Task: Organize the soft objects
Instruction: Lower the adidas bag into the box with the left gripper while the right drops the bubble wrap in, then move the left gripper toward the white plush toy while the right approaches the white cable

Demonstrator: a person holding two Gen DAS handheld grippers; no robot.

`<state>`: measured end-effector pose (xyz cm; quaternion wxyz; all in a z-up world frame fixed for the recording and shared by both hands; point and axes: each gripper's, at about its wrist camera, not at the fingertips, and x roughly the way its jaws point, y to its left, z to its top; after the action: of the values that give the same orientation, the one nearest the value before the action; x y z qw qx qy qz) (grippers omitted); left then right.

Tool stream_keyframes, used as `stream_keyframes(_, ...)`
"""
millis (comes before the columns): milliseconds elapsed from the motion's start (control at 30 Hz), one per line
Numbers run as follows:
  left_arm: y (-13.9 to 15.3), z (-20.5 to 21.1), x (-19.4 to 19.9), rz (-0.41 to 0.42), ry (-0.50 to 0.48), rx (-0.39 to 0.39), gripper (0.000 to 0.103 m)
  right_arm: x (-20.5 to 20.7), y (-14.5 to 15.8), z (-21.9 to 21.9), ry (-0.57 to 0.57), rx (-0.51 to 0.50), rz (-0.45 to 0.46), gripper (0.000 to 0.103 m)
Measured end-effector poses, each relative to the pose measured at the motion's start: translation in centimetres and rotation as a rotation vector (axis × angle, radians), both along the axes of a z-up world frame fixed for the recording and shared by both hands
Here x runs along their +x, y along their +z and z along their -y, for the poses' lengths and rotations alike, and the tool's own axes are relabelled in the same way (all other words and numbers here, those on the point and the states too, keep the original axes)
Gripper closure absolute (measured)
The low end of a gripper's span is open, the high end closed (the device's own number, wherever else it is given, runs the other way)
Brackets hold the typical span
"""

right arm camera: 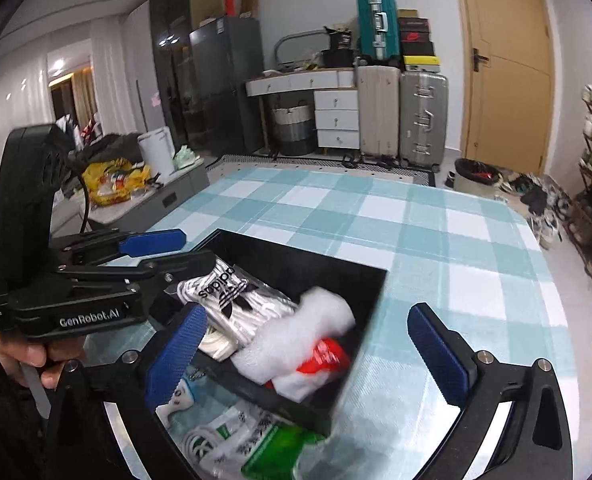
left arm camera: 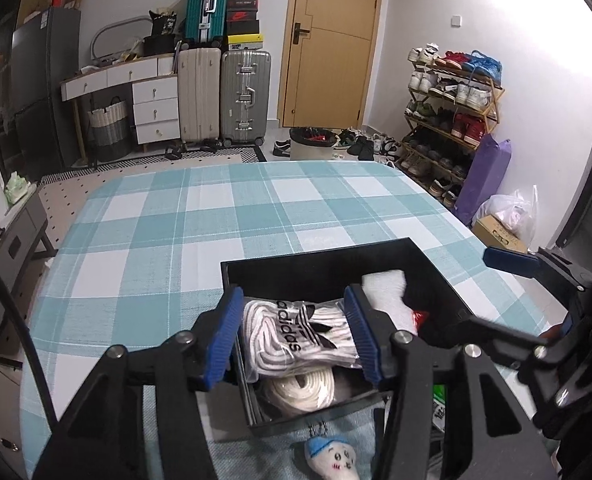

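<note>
Checked bedcover (left arm camera: 144, 216) underneath. Left gripper (left arm camera: 296, 338) part-open, pads straddling the bagged socks (left arm camera: 299, 336) in the black box (left arm camera: 319, 260) — seemingly released, contact unclear. Right gripper (right arm camera: 311, 356) spread wide, empty, above white roll (right arm camera: 296, 340). Lift straight out; plush toy (left arm camera: 331, 458) waits beside the box.

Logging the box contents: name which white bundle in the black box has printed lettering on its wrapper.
The adidas sock pack, lying between the left gripper fingers. The white bundle with the red label and the coiled one show no lettering.
</note>
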<state>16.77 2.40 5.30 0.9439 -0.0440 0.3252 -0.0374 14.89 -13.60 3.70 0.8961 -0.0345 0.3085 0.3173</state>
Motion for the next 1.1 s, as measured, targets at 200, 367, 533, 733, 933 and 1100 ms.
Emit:
stream_keyframes(200, 1.1, 0.1, -3.1, 0.063, -0.003, -0.008, 0.004, -1.4, -0.6, 3.1, -0.062, 0.065, -0.072, 0.001)
stream_keyframes(367, 1.1, 0.6, -4.9, 0.071, 0.008, 0.041, 0.0, -2.7, -1.4, 4.4, -0.074, 0.063, -0.119, 0.001)
stream_keyframes(533, 0.5, 0.7, -6.2, 0.047, 0.016, 0.039, 0.0, -4.3, -2.0, 4.9, -0.057, 0.054, -0.133, 0.001)
stream_keyframes(733, -1.1, 0.9, -7.2, -0.001, 0.033, 0.054, 0.0, -5.1, -2.1, 4.8, -0.028, 0.033, -0.139, 0.001)
stream_keyframes(933, -2.4, 1.1, -8.0, -0.034, 0.034, 0.049, 0.0, -5.6, -2.4, 4.2, 0.025, 0.017, -0.16, 0.001)
stream_keyframes(1100, -3.1, 1.5, -8.5, -0.052, 0.026, 0.056, 0.0, -6.1, -3.5, 3.5, 0.061, -0.017, -0.194, 0.001)
